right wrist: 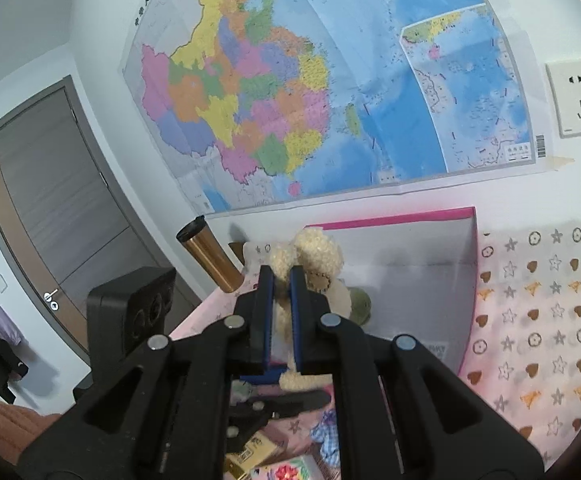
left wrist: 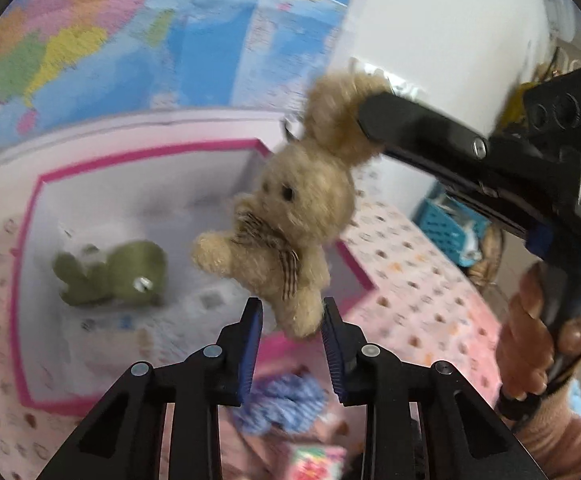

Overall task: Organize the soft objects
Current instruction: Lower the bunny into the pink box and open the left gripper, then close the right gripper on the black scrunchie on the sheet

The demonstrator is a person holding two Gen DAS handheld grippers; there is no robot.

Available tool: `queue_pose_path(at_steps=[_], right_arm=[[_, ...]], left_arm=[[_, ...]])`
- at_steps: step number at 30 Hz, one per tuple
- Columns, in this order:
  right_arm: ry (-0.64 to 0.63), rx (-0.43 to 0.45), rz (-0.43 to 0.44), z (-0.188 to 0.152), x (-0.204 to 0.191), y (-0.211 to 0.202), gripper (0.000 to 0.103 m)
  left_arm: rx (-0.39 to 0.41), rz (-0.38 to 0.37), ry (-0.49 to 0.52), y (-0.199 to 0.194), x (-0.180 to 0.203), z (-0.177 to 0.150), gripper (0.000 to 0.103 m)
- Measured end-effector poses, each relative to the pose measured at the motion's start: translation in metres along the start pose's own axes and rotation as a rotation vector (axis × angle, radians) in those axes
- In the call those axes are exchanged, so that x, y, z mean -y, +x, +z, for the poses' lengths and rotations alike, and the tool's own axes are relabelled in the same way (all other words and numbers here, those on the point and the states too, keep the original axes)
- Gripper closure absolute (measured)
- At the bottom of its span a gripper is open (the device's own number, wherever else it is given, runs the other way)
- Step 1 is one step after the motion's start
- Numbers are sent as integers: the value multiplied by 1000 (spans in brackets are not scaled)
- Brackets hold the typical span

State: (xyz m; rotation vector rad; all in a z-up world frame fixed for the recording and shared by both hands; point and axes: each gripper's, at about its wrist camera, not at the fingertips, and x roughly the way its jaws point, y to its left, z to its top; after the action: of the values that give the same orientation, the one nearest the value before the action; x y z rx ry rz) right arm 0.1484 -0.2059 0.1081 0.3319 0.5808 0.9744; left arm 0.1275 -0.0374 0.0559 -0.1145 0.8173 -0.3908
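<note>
A beige plush rabbit [left wrist: 290, 216] with a checked bow hangs in the air over a white box with a pink rim [left wrist: 150, 158]. My right gripper [left wrist: 364, 120] is shut on the rabbit's ears and holds it up; in the right wrist view the ears [right wrist: 314, 256] stick out past my closed right gripper [right wrist: 281, 276]. My left gripper [left wrist: 292, 312] is open below the rabbit, one leg hanging between its pads without being squeezed. A green plush toy [left wrist: 110, 274] lies inside the box and also shows in the right wrist view [right wrist: 360, 304].
A blue-and-white fabric piece [left wrist: 286, 404] and a small floral pack [left wrist: 314, 464] lie on the pink patterned cloth [left wrist: 418, 288] near me. A blue basket [left wrist: 446, 226] stands at the right. A copper tumbler [right wrist: 210, 256] stands left of the box. A map hangs on the wall [right wrist: 310, 92].
</note>
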Motion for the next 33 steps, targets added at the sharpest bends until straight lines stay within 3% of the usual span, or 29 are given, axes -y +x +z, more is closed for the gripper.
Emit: queue_pose_path(at_steps=[3,6,10,11,13,17,19,22,27,29,33], right_arm=[[5,-14,-23,0,13,10,94],[14,-93,-61,-9,33,28,93],[-34,-245,-271,-32,58,54,83],[-35,-267,-298,-36,61,56,75],[-52,-260,-327,-42,61,50,73],[-51,-233,-309,-42,55,31,72],[-51,-231,-289,-42,53,23,69],[-32,-226,-250,-43,47,7,67],[34,-213,-119,-50,35,-21,64],[34,-206,-96,-55,29,-34,52],[23,-234,-76,-73,19,-51,50]], left_arm=[[-18,38,7,16,-7,12,73],[-67,107,5,39,-16,15,73],[-88,120,-13,53,-21,10,73],[-81,118,-12,52,-20,8,73],[-63,109,-8,47,-20,5,72],[-25,87,3,30,-17,-1,70],[-4,64,2,19,-16,-5,60],[27,10,1,3,-12,-9,56],[50,-68,13,-17,-2,-23,55],[48,-89,23,-20,2,-30,54],[14,-132,56,-23,13,-51,54]])
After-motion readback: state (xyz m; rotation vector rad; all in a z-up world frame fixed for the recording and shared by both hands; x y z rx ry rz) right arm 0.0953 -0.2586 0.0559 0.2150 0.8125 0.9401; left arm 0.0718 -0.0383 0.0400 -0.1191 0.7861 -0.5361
